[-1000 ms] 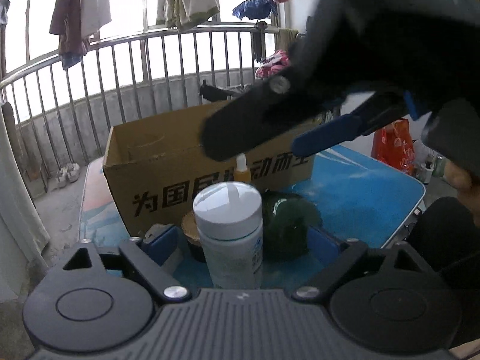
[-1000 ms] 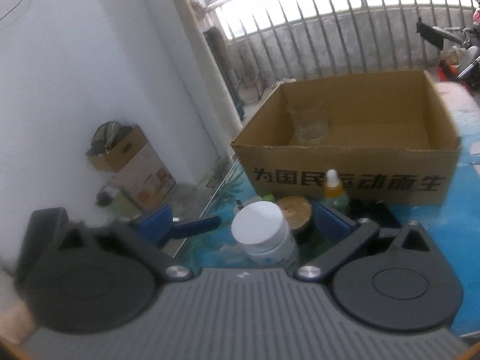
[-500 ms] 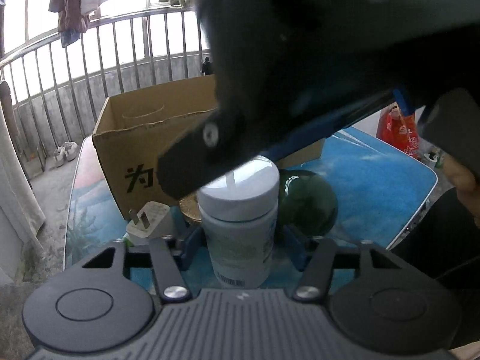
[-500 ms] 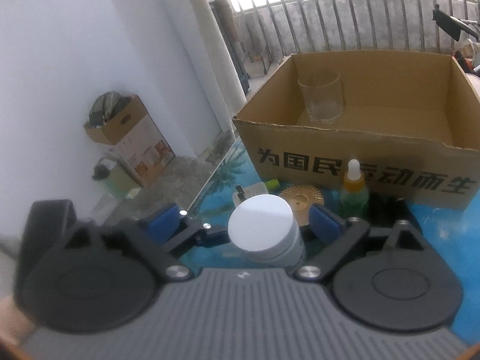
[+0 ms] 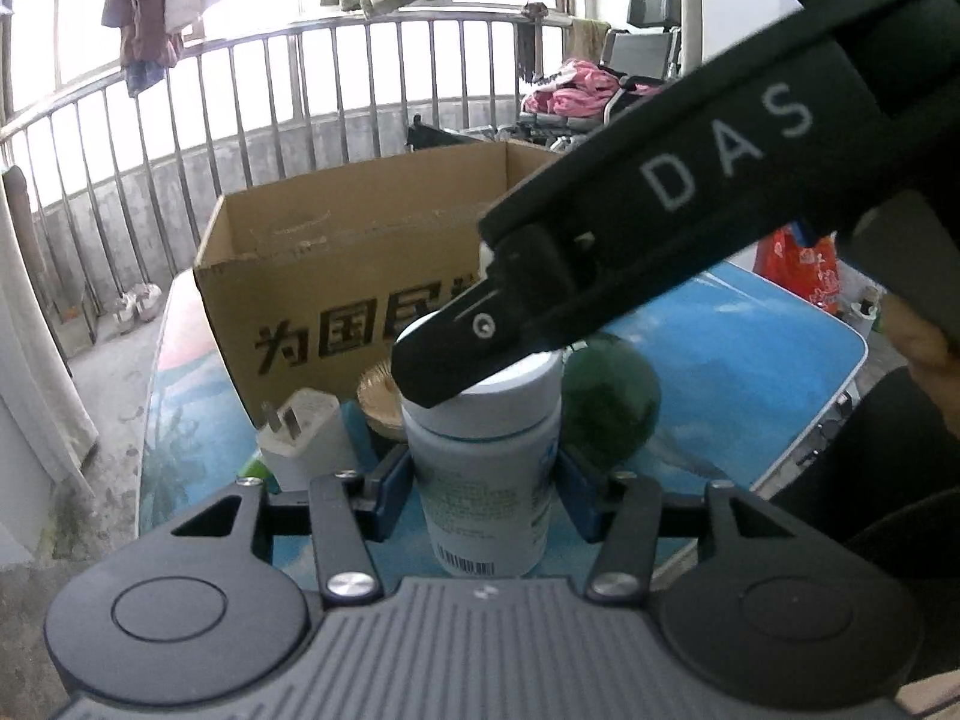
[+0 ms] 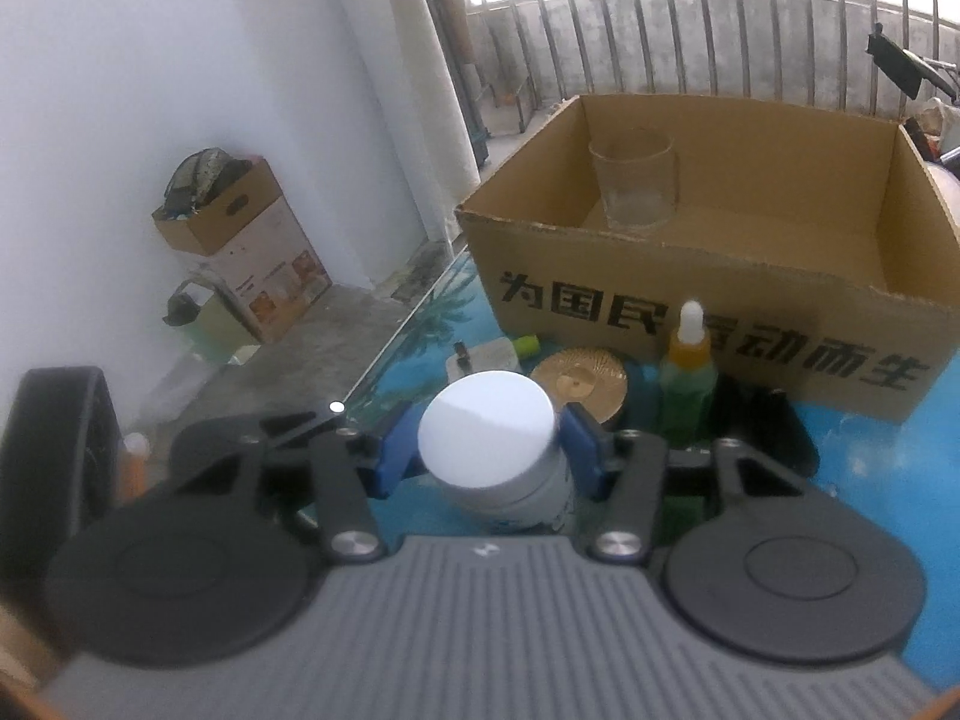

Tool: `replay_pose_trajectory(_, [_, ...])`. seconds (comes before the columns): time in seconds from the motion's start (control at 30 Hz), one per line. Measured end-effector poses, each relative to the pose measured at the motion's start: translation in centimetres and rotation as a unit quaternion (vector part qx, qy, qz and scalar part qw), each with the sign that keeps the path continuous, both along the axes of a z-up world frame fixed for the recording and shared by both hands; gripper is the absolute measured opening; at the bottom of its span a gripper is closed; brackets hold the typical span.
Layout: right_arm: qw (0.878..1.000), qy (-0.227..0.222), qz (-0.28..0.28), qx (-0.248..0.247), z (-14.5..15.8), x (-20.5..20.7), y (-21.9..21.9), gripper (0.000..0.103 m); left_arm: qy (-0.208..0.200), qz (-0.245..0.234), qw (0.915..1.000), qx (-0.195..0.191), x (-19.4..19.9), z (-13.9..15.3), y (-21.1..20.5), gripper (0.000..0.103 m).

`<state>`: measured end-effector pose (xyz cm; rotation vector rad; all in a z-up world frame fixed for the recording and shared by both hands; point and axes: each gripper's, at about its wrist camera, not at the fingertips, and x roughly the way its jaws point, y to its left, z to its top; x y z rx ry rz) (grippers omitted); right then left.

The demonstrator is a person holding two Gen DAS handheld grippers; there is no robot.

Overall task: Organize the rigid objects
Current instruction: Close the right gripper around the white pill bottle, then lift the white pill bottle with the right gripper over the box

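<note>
A white pill bottle [image 5: 486,468] with a white cap stands on the blue table, in front of an open cardboard box [image 5: 360,276]. My left gripper [image 5: 483,492] is shut on the bottle's body. My right gripper [image 6: 489,450] is shut on the bottle's cap [image 6: 486,432] from above; its black arm [image 5: 690,192] crosses the left wrist view. In the right wrist view the box [image 6: 750,294] holds a clear glass [image 6: 636,180].
A white plug adapter [image 5: 306,438], a gold round lid [image 5: 378,396] and a dark green ball [image 5: 606,408] stand around the bottle. A green dropper bottle [image 6: 690,372] stands by the box front. The table edge [image 5: 828,396] is at right. Railings stand behind.
Both grippers have closed in on the pill bottle: the left pads now press its body, and the right gripper has come down onto its cap.
</note>
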<state>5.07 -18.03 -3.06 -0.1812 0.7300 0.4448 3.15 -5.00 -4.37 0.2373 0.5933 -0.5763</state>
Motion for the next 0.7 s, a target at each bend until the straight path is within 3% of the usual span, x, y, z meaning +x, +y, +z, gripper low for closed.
replay_pose_trajectory(0.7, [1.000, 0.001, 0.003, -0.024, -0.7, -0.5, 0.6, 0.054, 0.008, -0.002, 1.0000, -0.004, 0.6, -0.5, -0.3, 0.054])
